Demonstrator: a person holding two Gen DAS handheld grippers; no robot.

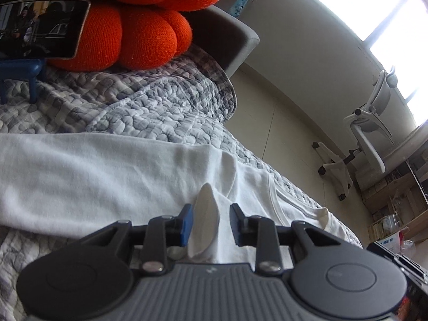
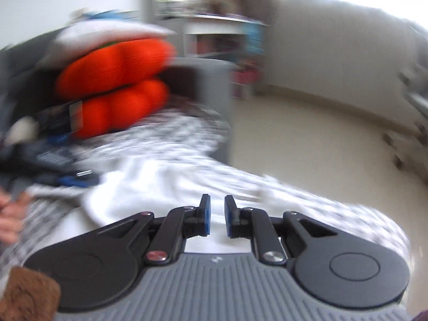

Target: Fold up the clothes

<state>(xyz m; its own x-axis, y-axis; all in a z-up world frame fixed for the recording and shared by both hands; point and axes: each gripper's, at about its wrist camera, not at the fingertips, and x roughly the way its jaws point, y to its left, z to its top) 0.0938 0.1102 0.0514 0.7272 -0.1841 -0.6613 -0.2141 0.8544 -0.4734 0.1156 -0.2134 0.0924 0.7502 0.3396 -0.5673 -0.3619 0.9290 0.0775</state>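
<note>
White garment (image 1: 93, 171) spread flat across grey-white quilted cover (image 1: 149, 107), running 9 to 4 o'clock in left wrist view. Left gripper (image 1: 210, 223) at 6 o'clock, jaws parted, raised fold of white cloth (image 1: 204, 222) standing between, touching blue pad at 9 o'clock side, clear of other pad. Orange cushion (image 1: 139, 26) at 11 o'clock, phone (image 1: 40, 29) leaning on it. White office chair (image 1: 371, 133) at 3 o'clock. Right gripper (image 2: 216, 215) over garment, jaws slightly apart, nothing between; view blurred.
</note>
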